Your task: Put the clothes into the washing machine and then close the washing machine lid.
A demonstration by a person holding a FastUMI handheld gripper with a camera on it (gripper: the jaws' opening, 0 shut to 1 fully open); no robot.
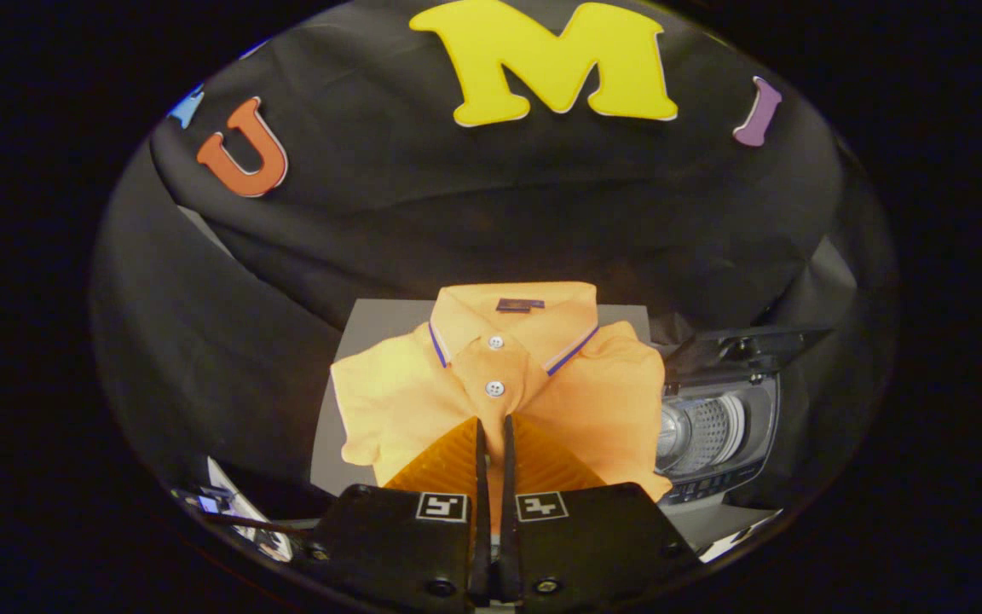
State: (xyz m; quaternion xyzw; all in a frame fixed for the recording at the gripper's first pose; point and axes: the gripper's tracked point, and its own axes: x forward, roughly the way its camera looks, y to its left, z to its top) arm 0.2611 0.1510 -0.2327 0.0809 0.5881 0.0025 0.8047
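Polo shirt (pixel 542 384), orange, buttoned, collar w/ stripe trim; tool (pixel 494 426) pinching its fabric.

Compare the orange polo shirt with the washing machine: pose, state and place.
The orange polo shirt lies folded on the grey board, its buttons fastened; the washing machine stands beside it with its lid raised and its drum showing. The gripper, fingers nearly together, sits at the shirt's hem; the machine lies off to the side.

Black cloth wall (pixel 423 213) behind grey table (pixel 372 320).
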